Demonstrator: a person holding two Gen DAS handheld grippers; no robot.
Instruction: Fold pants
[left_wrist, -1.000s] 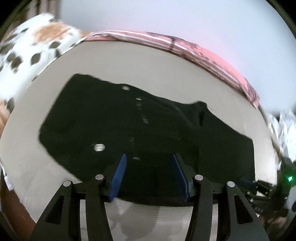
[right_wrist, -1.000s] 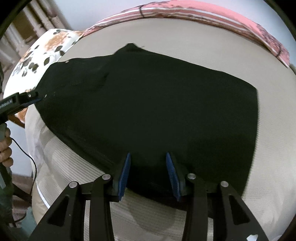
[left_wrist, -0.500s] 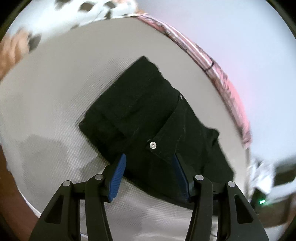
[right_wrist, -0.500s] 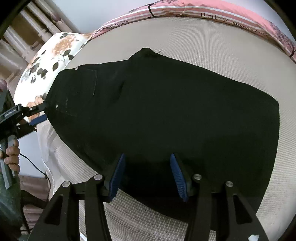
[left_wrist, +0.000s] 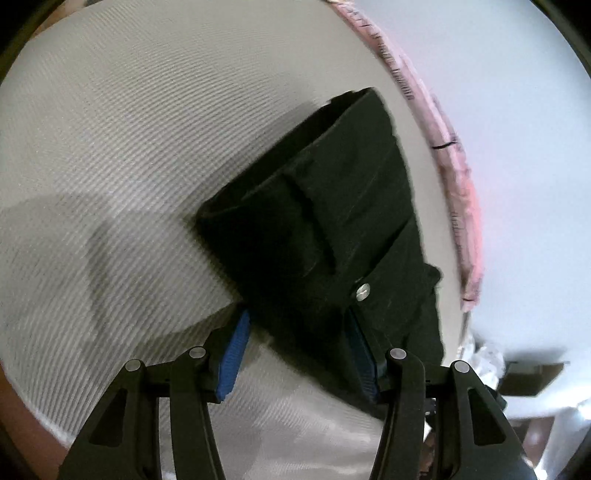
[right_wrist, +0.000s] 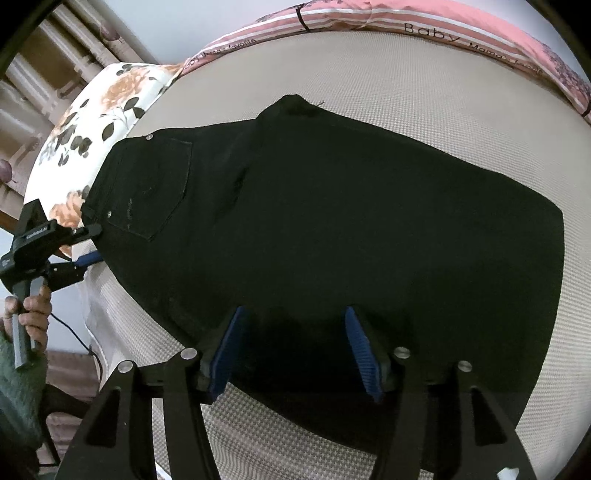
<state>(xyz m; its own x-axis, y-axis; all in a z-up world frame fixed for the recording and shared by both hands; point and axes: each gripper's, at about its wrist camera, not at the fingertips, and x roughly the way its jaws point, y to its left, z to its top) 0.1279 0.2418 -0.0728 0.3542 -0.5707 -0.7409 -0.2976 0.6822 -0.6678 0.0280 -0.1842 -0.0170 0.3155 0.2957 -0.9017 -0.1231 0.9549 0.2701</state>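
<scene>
Currently my right gripper (right_wrist: 293, 350) stands open over the near edge of the black pants (right_wrist: 332, 229), its jaws having just been opening, pads clear of the cloth. Pants lie flat on the mattress (right_wrist: 406, 92). My left gripper (left_wrist: 299, 354) straddles the waistband corner, open.

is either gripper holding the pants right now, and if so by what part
Nothing is held. The left gripper stands open around the waistband corner of the pants; the right gripper, jaws just opening, stands open over their near edge.
</scene>
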